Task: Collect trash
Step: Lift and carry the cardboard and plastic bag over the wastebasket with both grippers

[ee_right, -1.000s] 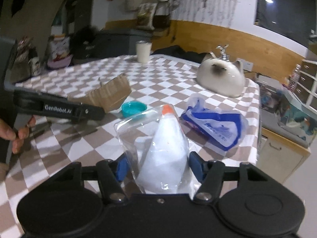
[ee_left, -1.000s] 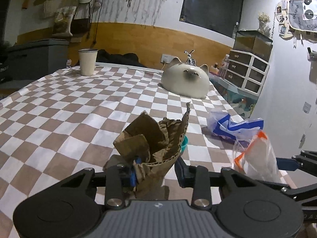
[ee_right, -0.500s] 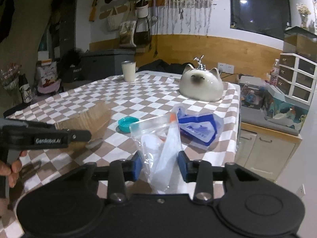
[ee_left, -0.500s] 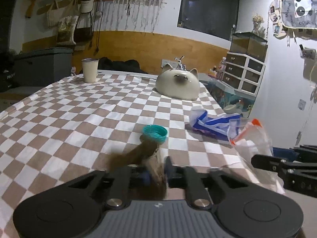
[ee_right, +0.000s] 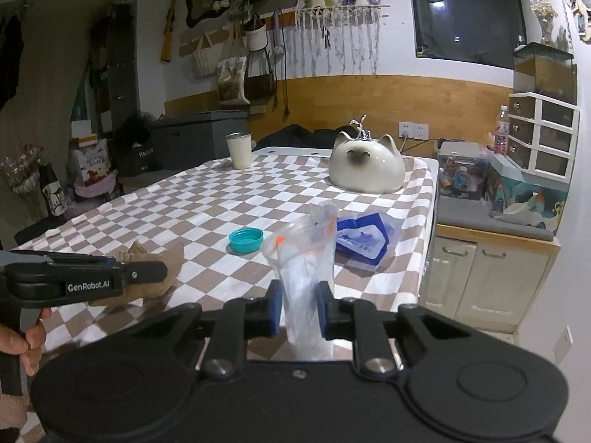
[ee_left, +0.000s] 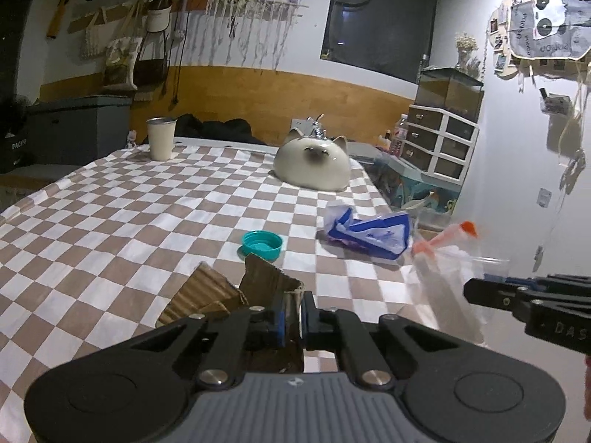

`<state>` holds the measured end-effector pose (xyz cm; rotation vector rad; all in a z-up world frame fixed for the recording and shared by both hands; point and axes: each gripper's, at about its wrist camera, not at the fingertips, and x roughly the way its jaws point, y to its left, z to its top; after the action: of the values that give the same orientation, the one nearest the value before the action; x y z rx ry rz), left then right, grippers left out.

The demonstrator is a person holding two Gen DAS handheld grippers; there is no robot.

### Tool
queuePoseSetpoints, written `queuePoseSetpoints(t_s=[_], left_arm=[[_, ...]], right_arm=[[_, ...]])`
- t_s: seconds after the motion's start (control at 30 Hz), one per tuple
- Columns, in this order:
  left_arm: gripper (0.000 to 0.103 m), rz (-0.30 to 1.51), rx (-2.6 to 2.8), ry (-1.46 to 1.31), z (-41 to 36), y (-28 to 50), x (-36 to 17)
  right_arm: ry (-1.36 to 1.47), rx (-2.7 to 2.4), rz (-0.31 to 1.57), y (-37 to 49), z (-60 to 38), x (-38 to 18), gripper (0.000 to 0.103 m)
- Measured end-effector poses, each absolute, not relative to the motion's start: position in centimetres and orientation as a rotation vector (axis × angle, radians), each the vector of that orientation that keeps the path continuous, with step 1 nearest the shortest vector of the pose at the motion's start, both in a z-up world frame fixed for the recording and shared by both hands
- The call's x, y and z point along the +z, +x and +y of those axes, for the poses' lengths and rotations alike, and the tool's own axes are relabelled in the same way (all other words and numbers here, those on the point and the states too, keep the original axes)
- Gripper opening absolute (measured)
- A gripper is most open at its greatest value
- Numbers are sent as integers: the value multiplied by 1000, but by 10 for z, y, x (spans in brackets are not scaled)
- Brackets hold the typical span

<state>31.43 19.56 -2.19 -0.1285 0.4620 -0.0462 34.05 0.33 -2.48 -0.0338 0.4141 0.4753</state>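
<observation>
Left wrist view: left gripper [ee_left: 291,319] pinching a torn piece of corrugated cardboard [ee_left: 236,295], held just above the checkered surface [ee_left: 129,221]. Teal bottle cap [ee_left: 262,244] lying open side up straight ahead, just past the cardboard's tip. Blue-and-white plastic wrapper [ee_left: 367,232] ahead and to the right, near the surface's right edge. Further ahead, a cat-shaped ceramic piece [ee_left: 313,165]; far ahead left, a pale cup [ee_left: 160,143]. At the right, right gripper [ee_left: 476,289] clamped on a clear zip bag [ee_left: 448,269] with an orange strip.

Right wrist view: right gripper [ee_right: 298,308] pressed onto the clear zip bag [ee_right: 304,258], standing upright between the pads. Teal bottle cap [ee_right: 245,240] ahead and slightly left; blue-and-white plastic wrapper [ee_right: 364,241] ahead right, behind the bag. Left gripper [ee_right: 162,271] to the left with the cardboard [ee_right: 147,269] in its grip, low over the surface.
</observation>
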Motion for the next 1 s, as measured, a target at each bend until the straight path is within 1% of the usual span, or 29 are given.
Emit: queuePoseSetpoints(t_s=[0.4,1.0], left_arm=[[7,420,-49,-85,162,271,6],[7,391,-45,-77,128,220,19]], right_arm=[[13,493,374,299,-27,-9,15],[42,521,323,245,-61,2,12]])
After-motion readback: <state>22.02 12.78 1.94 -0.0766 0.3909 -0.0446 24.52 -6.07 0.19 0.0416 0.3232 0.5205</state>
